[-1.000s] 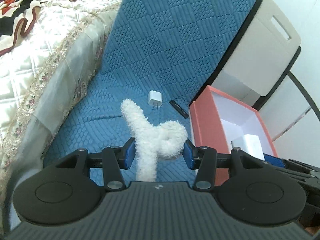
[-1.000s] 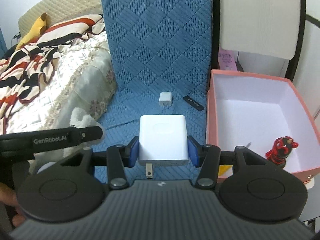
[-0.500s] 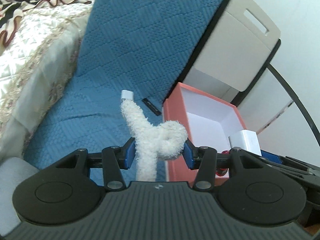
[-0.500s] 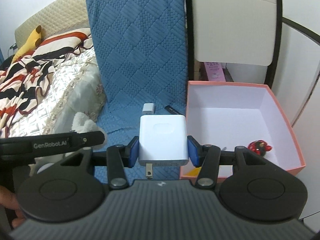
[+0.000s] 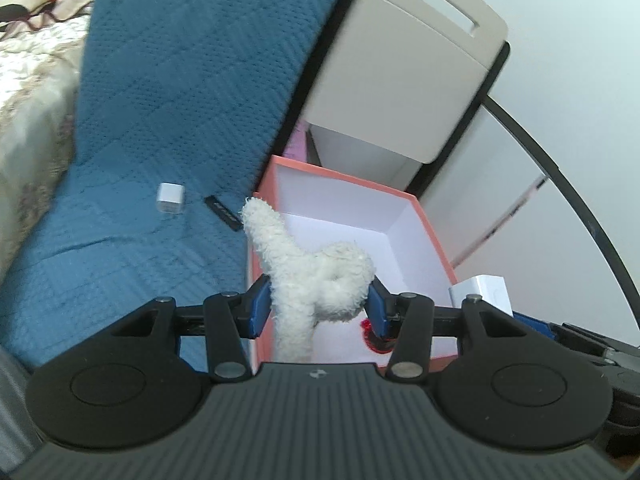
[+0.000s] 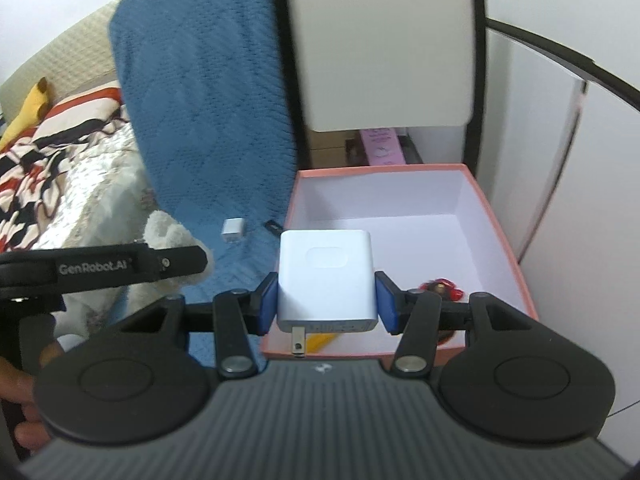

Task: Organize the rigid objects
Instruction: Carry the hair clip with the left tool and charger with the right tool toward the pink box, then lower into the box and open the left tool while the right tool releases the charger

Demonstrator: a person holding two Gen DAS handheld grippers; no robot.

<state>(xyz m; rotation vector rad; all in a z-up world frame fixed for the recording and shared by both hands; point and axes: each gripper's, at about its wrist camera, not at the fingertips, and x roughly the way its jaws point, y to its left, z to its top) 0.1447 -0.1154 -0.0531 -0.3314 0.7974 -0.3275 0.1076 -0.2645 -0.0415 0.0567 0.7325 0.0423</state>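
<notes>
Carrying white square plastic charger [image 6: 326, 276] clamped flat-sided in right gripper [image 6: 326, 298] over open pink cardboard box [image 6: 502, 216]; stiff, smooth, light, slippery; left gripper [image 5: 318, 306] squeezing soft fluffy white plush toy [image 5: 310, 276]

A blue quilted cover [image 6: 208, 92] is being draped over a seat and its upright back. To its left, a bed is being covered by a cream bedspread [image 6: 86, 196] and a striped blanket [image 6: 60, 128], with a yellow soft toy [image 6: 28, 114] lying at the far end. A beige cabinet [image 6: 384, 52] with a black frame is being seen beside the seat, against white walls [image 5: 568, 40].
</notes>
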